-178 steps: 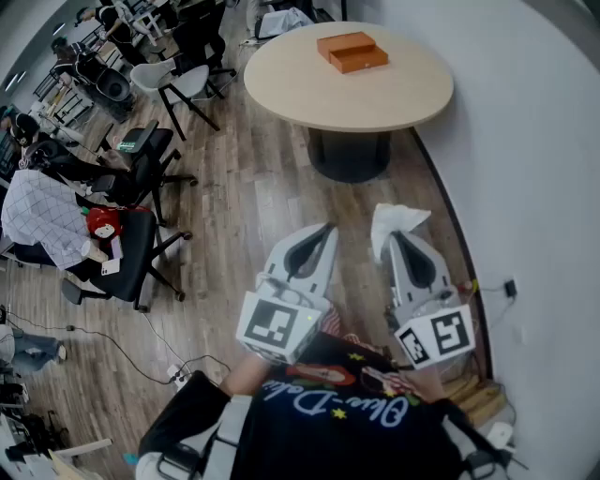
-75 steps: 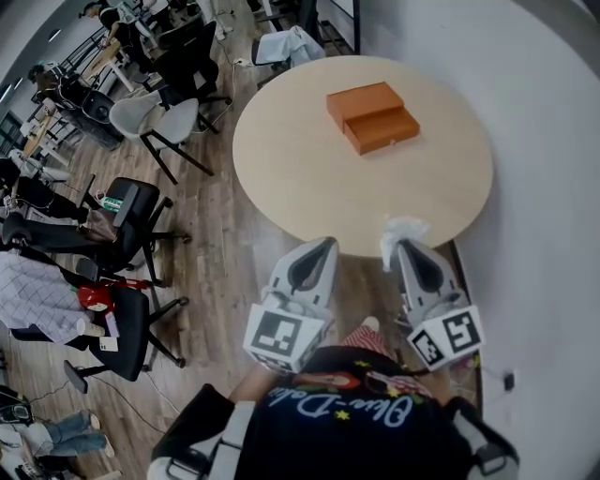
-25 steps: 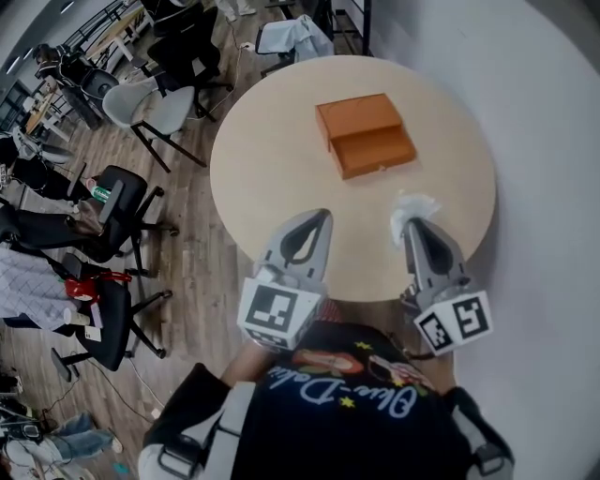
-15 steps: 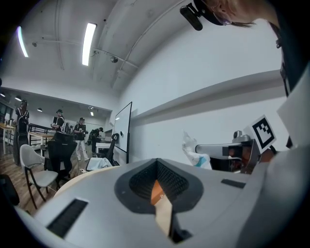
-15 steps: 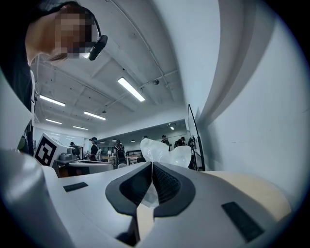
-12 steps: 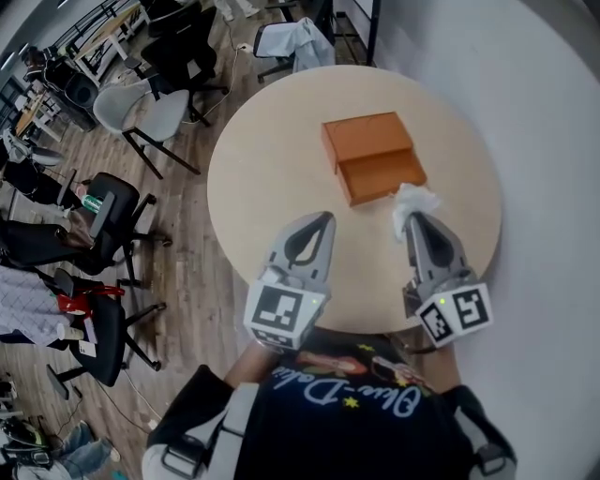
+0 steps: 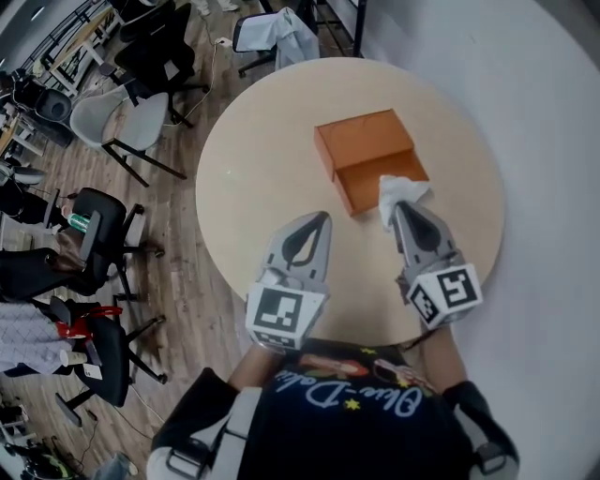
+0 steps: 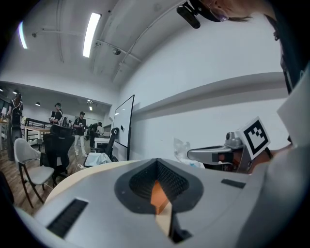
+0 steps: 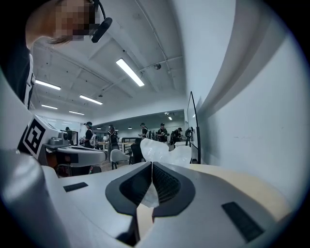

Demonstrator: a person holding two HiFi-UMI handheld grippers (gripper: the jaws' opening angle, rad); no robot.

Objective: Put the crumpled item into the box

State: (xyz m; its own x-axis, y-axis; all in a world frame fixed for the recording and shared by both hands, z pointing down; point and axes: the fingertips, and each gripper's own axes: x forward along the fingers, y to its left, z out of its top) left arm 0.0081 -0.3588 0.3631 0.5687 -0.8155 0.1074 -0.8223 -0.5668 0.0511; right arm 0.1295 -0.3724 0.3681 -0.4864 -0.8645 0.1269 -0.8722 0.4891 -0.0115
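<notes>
The orange box [image 7: 366,159] lies on the round beige table [image 7: 253,159], with a flat closed part at the back and a lower tray part in front. My right gripper [image 7: 401,210] is shut on the crumpled white tissue [image 7: 397,191], which hangs over the box's near right corner. In the right gripper view the tissue [image 9: 162,149] sticks out past the closed jaws. My left gripper [image 7: 320,221] is shut and holds nothing, over bare tabletop left of the box's near edge. Through its jaws a sliver of the orange box [image 8: 158,193] shows.
A white wall runs close along the table's right side. Office chairs [image 7: 127,117] stand on the wood floor to the left, and another chair with cloth on it [image 7: 281,28] is behind the table. People stand far off in the room.
The view has closed in on the table from across the floor. In the last second the right gripper carried the tissue forward, from the table's near part to over the box's near corner.
</notes>
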